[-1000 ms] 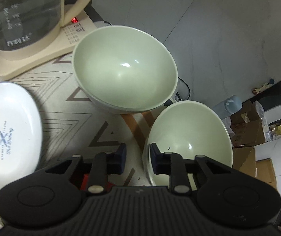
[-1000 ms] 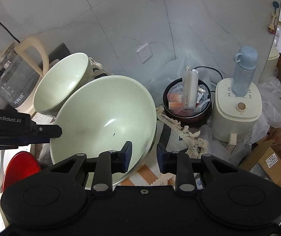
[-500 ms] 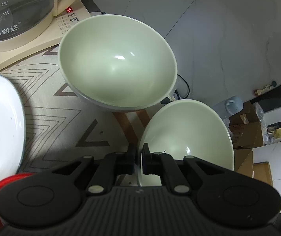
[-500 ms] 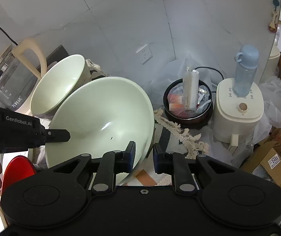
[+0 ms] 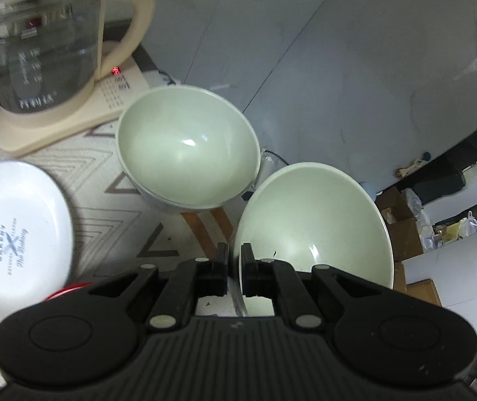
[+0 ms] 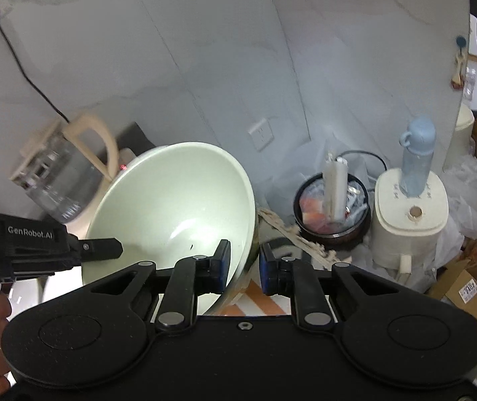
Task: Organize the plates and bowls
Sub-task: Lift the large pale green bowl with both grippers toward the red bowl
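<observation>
My left gripper (image 5: 235, 267) is shut on the near rim of a pale green bowl (image 5: 315, 227) and holds it tilted above the patterned tablecloth (image 5: 104, 214). The same bowl (image 6: 178, 214) fills the right wrist view, with the left gripper's finger (image 6: 101, 249) on its left rim. My right gripper (image 6: 245, 267) straddles the bowl's right rim with its jaws apart, open. A second pale green bowl (image 5: 188, 147) stands on the cloth beyond. A white oval plate (image 5: 14, 237) lies at the left, and a red plate's edge (image 5: 68, 290) peeks beside my left fingers.
A glass kettle (image 5: 41, 53) on a cream base (image 5: 71, 123) stands at the back left by the wall. In the right wrist view a dark pot of packets (image 6: 332, 207), a cream appliance (image 6: 412, 220) bearing a blue bottle (image 6: 417, 157) and cardboard boxes (image 6: 469, 287) stand right.
My left gripper closed on the bowl's rim and lifted it up and back from the second bowl. My right gripper's jaws opened wider around the bowl's right rim.
</observation>
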The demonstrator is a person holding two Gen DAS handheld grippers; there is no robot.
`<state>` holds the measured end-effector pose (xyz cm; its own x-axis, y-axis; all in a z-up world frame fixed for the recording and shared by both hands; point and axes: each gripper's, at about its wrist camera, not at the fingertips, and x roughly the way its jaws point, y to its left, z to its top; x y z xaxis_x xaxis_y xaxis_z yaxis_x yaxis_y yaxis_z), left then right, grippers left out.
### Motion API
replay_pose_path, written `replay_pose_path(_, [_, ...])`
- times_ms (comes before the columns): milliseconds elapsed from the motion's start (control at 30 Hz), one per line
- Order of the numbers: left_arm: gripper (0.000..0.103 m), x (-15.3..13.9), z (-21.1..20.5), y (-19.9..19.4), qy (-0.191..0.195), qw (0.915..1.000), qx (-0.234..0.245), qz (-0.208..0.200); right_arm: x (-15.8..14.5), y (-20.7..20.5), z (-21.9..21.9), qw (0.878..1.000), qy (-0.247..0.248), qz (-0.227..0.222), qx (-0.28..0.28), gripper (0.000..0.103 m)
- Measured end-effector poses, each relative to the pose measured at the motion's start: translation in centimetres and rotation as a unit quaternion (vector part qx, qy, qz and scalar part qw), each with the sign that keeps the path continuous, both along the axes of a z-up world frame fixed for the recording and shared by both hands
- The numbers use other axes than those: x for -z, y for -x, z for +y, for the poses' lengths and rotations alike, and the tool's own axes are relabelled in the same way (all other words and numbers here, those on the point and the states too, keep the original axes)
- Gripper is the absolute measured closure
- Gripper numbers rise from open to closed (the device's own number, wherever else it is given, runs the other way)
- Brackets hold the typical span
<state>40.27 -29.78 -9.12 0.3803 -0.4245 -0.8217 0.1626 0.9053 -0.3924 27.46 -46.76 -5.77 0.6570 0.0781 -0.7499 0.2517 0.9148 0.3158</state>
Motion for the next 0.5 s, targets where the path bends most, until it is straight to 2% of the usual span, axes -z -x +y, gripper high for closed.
replay_pose_path(500, [0.097,-3.1,5.8,3.9,0.022,0.9987,-0.038,-0.026,-2.6,1.4,4.2,0.999,0.006,-0.038,-0.038,0.085])
